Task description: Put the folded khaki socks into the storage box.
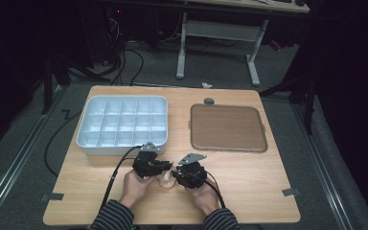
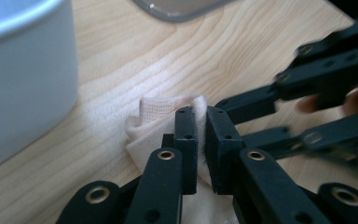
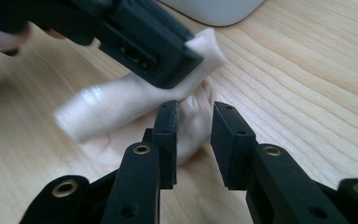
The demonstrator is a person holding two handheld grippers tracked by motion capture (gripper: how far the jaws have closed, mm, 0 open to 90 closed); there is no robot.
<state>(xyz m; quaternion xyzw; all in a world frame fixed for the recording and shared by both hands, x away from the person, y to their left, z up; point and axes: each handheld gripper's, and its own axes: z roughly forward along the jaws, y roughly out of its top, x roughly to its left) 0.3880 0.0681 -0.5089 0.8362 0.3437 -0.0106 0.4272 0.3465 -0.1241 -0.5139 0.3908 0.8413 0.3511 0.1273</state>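
- Lab / recording room, not a home: dark walls, grey carpet floor (image 1: 24, 143).
- Small wooden table (image 1: 249, 191) w/ tape marks (image 1: 291, 192) at the edges, lit from above.
- Cables (image 1: 124, 57) lie loose on the floor at the back, near dim equipment.
- White-legged desk frame (image 1: 218, 36) behind the table, office type.
- Props set out neatly: white compartment tray (image 1: 122, 146), brown flat tray (image 1: 227, 128).
- Person holds cabled handheld grippers, i.e. a data-capture rig.

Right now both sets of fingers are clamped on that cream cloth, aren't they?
Not both. The left gripper is clamped on the cream cloth, as the left gripper view shows. The right gripper stands open in the right gripper view, pinching nothing.
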